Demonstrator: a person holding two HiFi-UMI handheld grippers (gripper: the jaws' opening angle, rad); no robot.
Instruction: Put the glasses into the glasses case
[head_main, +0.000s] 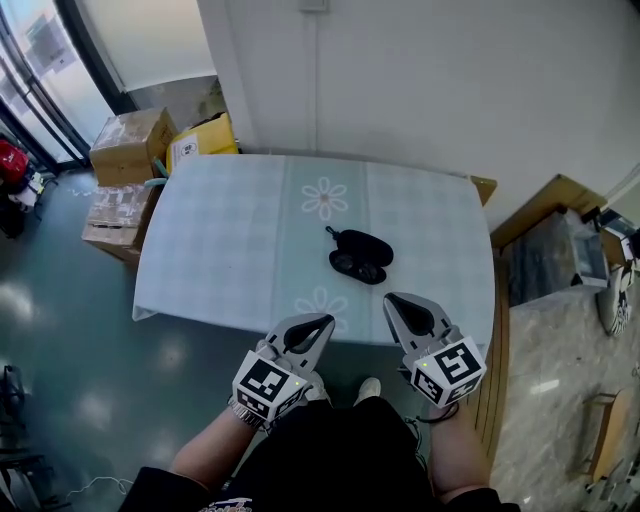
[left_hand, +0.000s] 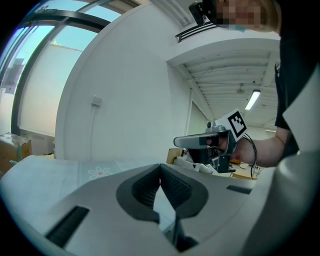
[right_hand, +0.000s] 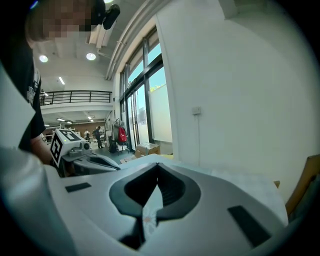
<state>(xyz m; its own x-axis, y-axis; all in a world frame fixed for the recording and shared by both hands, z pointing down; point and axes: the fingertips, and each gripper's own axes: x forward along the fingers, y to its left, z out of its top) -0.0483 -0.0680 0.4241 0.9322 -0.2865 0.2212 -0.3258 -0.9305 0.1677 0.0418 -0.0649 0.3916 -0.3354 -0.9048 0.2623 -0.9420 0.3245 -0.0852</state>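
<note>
A black glasses case (head_main: 364, 247) lies on the table (head_main: 230, 250), right of its middle, with a short strap at its far left end. Against its near side lies a dark oval shape (head_main: 354, 267); I cannot tell whether that is the glasses or the case's other half. Both grippers hang over the table's near edge, well short of the case. My left gripper (head_main: 325, 320) (left_hand: 160, 165) is shut with nothing in it. My right gripper (head_main: 390, 299) (right_hand: 158, 164) is also shut and empty. Each gripper view shows the other gripper beside it.
The table wears a pale checked cloth with flower prints (head_main: 325, 198). A white wall stands behind it. Cardboard boxes (head_main: 130, 145) and a yellow box (head_main: 205, 140) sit on the floor at the back left. Wooden boards (head_main: 497, 370) stand along the table's right side.
</note>
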